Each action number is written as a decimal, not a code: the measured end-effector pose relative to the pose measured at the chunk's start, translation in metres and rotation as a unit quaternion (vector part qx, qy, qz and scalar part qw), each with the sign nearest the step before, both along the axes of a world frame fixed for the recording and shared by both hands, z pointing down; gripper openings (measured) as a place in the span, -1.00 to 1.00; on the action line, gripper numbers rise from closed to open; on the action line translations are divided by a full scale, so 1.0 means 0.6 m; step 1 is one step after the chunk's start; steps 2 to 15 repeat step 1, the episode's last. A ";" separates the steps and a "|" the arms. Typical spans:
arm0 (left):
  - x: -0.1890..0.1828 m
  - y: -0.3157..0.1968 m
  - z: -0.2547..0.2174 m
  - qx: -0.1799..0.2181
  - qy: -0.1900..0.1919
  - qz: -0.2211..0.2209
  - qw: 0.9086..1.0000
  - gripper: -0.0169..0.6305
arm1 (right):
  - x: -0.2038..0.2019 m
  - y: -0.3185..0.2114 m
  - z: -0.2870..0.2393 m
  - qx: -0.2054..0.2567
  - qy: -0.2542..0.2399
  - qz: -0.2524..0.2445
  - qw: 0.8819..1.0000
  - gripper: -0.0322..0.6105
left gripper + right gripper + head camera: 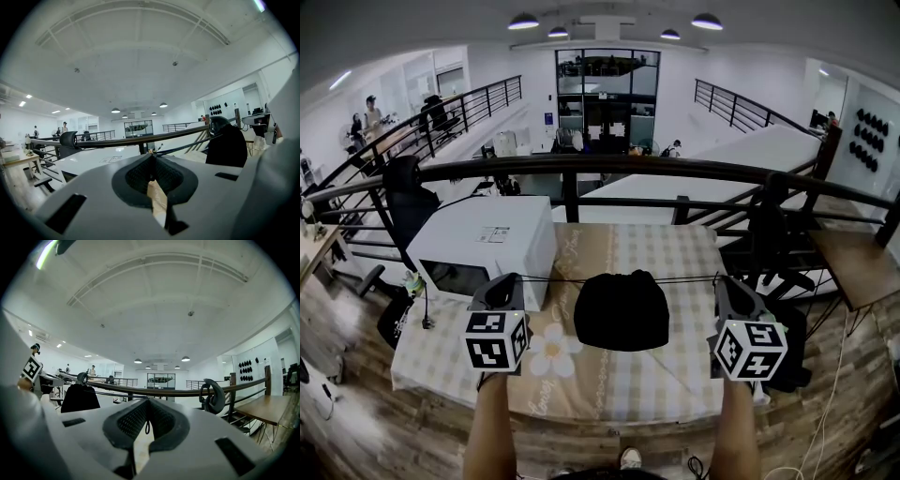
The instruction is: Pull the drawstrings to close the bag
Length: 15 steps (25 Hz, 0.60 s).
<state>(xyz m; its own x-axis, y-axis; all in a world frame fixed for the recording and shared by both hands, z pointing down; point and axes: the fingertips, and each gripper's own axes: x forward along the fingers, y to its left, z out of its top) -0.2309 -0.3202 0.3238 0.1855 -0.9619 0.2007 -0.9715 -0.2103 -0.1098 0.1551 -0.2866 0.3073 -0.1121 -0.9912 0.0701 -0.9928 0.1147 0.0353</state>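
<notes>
Bag [622, 311], black and bunched, sits mid-table on the checked tablecloth [675, 366]; I cannot make out its mouth in the head view. Both the left gripper [517, 278] and the right gripper [718, 278] are clamped on the drawstrings [675, 279], which run taut to each side over bare cloth, with the white microwave [487, 246] just beside the left gripper and the railing [581, 167] behind the far table edge. Only the right gripper view shows me a small loop of cord [147, 427] behind its closed pads; in the left gripper view the pinch itself is hard to make out.
</notes>
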 end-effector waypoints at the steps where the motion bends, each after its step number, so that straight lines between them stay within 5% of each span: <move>1: 0.001 0.001 0.000 0.000 0.000 0.000 1.000 -0.87 | 0.001 0.001 -0.001 0.000 0.000 0.000 1.000 -0.83; 15: 0.001 0.001 0.000 0.000 0.000 0.000 1.000 -0.87 | 0.001 0.001 -0.001 0.000 0.000 0.000 1.000 -0.83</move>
